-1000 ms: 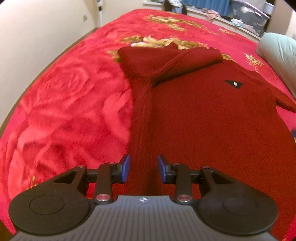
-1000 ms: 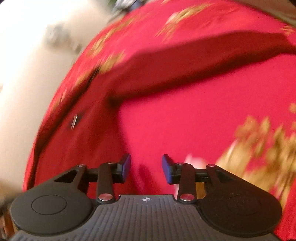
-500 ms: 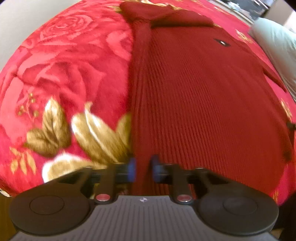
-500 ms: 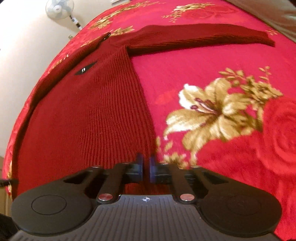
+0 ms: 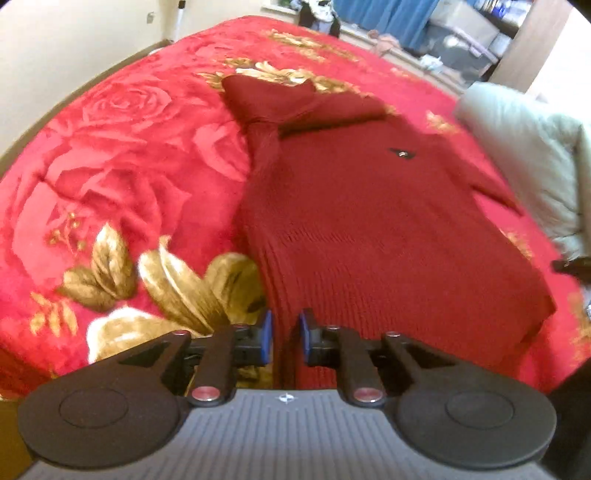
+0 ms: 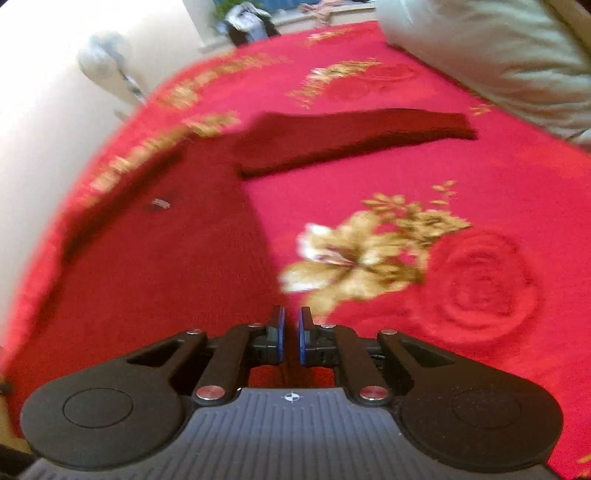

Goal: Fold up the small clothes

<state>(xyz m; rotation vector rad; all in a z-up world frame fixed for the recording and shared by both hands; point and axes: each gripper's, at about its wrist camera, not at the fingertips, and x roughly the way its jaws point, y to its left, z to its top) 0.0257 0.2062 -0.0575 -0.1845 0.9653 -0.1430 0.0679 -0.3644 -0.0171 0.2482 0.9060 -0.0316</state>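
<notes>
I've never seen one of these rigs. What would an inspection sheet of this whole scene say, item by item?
Surface: red floral blanket covering a bed.
Job's things: dark red knit sweater lying flat, one sleeve folded across its top, the other sleeve stretched out sideways.
Clutter: pale pillow beside the sweater.
Claws: left claw opening, sweater hem between its pads; right claw opening, at the hem's corner.
Cables: nothing seen.
Surroundings: cream wall, standing fan, blue curtains.
</notes>
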